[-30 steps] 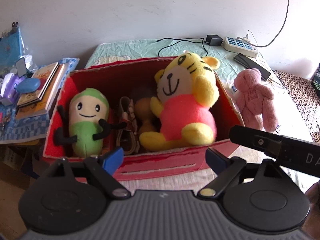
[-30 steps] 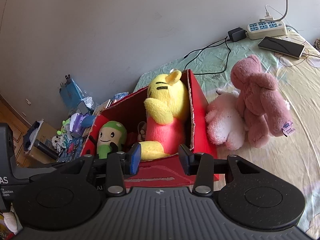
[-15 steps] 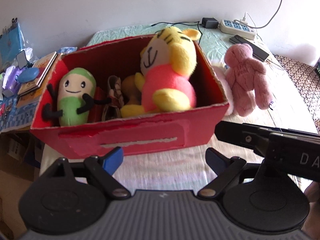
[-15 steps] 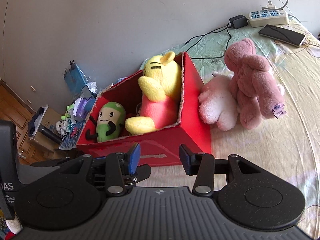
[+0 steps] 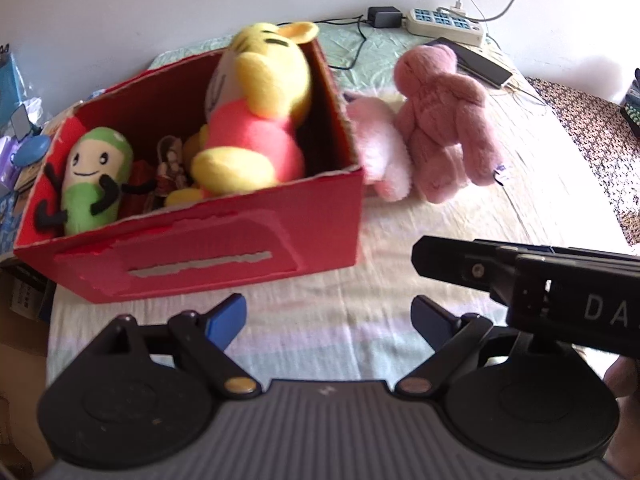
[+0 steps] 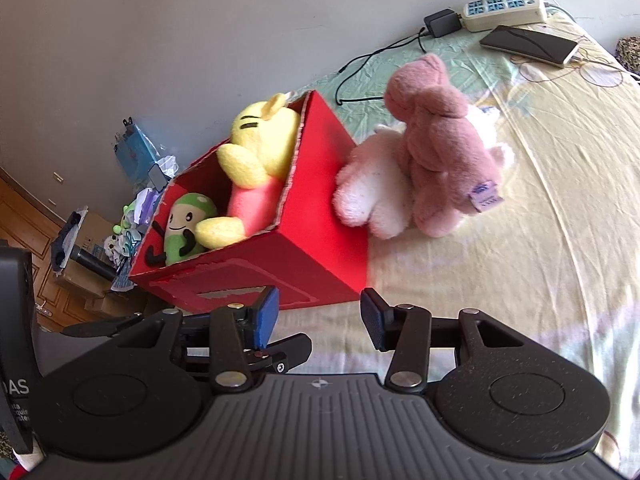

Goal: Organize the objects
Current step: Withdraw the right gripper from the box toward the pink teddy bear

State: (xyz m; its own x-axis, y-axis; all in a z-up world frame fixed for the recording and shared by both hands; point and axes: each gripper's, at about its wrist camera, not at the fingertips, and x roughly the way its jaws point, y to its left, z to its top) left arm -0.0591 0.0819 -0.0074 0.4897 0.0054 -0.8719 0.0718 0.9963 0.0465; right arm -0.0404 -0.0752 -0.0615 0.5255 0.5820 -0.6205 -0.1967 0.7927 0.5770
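A red cardboard box [image 5: 208,256] [image 6: 320,240] stands on the bed, holding a yellow tiger plush in a pink shirt [image 5: 256,120] [image 6: 256,160], a green bean plush [image 5: 94,180] [image 6: 184,228] and smaller toys. Against the box's right side lie a white-pink plush [image 5: 384,152] [image 6: 372,188] and a pink teddy bear [image 5: 444,124] [image 6: 440,156]. My left gripper [image 5: 328,316] is open and empty, in front of the box. My right gripper [image 6: 318,318] is empty with its jaws opening, near the box's front right corner; its body [image 5: 528,280] shows in the left wrist view.
A power strip [image 5: 444,26] [image 6: 504,10], a charger with cables [image 6: 440,24] and a phone [image 5: 476,60] [image 6: 528,44] lie at the far end of the bed. Books and clutter [image 5: 20,152] sit left of the box. Bare sheet [image 6: 540,240] lies to the right.
Both grippers have drawn back from the box and moved right, so the box now sits farther away and left. The right gripper's jaws stand wider than before.
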